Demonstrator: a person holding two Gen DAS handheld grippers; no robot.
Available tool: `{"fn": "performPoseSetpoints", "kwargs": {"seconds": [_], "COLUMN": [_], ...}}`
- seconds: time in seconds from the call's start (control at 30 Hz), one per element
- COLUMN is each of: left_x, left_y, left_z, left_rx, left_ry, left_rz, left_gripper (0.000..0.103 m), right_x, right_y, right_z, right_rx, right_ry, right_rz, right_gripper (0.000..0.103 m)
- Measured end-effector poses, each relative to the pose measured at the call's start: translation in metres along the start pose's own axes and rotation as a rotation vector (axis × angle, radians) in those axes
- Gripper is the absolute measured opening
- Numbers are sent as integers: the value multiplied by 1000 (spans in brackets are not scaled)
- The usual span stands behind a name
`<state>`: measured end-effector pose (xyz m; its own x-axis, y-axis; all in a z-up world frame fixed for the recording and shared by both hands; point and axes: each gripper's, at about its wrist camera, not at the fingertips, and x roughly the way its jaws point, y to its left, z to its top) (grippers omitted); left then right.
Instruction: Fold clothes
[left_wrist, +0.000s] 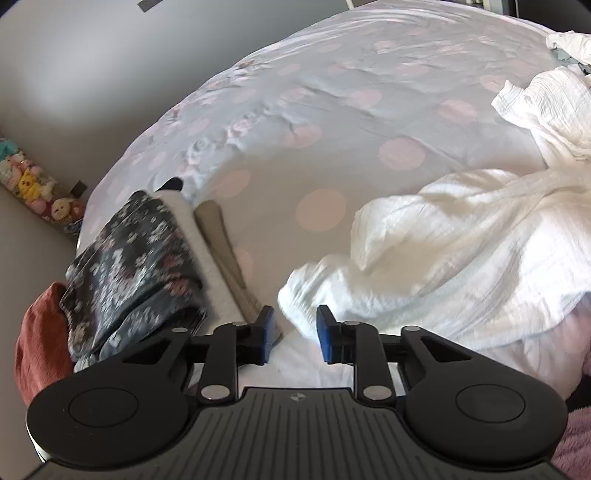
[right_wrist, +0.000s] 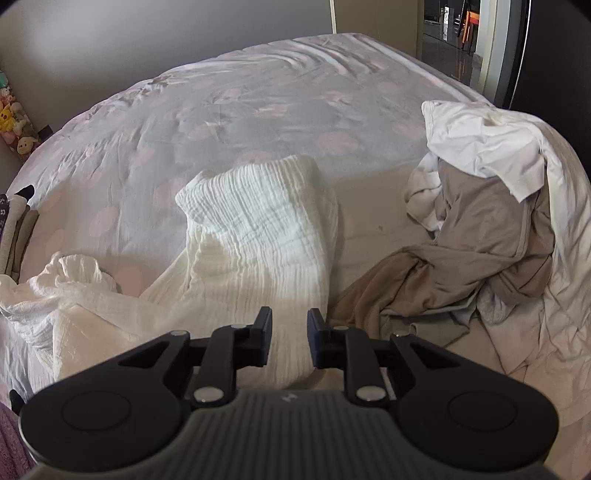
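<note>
A crumpled white crinkle-fabric garment (left_wrist: 461, 251) lies on the bed, spread from the near middle to the right. It also shows in the right wrist view (right_wrist: 258, 251), with one part running away from me. My left gripper (left_wrist: 295, 334) is open and empty, its fingers just above the garment's near left corner. My right gripper (right_wrist: 290, 338) is open and empty, hovering over the garment's near end.
The bed has a grey cover with pink dots (left_wrist: 332, 122). Folded clothes, a dark floral piece (left_wrist: 129, 266) on top, are stacked at the left. A heap of beige and white clothes (right_wrist: 491, 221) lies at the right. Plush toys (left_wrist: 29, 184) line the wall.
</note>
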<state>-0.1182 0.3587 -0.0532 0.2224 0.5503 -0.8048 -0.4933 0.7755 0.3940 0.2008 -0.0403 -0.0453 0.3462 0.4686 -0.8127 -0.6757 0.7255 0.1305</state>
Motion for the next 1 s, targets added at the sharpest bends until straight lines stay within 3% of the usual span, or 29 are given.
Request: {"fn": "performPoseSetpoints", "kwargs": {"seconds": [0.13, 0.27, 0.4, 0.47, 0.63, 0.73, 0.8, 0.83, 0.87, 0.9, 0.93, 0.97, 1.0], "left_x": [20, 51, 87, 101, 123, 127, 124, 122, 119, 116, 111, 106, 100], "left_y": [-7, -21, -29, -31, -27, -24, -22, -20, -16, -12, -6, 1, 9], "left_z": [21, 37, 40, 36, 18, 11, 10, 10, 12, 13, 15, 17, 20], "left_rx": [65, 161, 200, 188, 112, 69, 42, 23, 3, -18, -38, -59, -88], "left_ry": [-14, 17, 110, 149, 191, 192, 186, 182, 177, 172, 157, 144, 128], "left_rz": [-24, -35, -100, -129, -195, -212, -210, -210, -205, -200, -189, -180, -170], "left_gripper": [43, 44, 45, 43, 10, 5, 4, 3, 3, 3, 2, 2, 2], "right_x": [-1, 15, 44, 62, 128, 159, 180, 192, 199, 203, 207, 202, 196], "right_y": [0, 9, 29, 44, 81, 101, 112, 115, 116, 114, 112, 109, 106], "right_z": [17, 34, 52, 60, 81, 92, 97, 100, 101, 103, 105, 107, 109], "right_rx": [-23, -45, -78, -102, -130, -163, -178, -179, -172, -164, -156, -154, -153], "right_ry": [-25, -9, 20, 34, 76, 64, 68, 78, 83, 87, 90, 75, 58], "right_rz": [6, 38, 77, 95, 120, 93, 68, 51, 28, 11, -5, -5, -4], "right_gripper": [33, 37, 49, 52, 56, 62, 73, 73, 66, 36, 16, 6, 5]}}
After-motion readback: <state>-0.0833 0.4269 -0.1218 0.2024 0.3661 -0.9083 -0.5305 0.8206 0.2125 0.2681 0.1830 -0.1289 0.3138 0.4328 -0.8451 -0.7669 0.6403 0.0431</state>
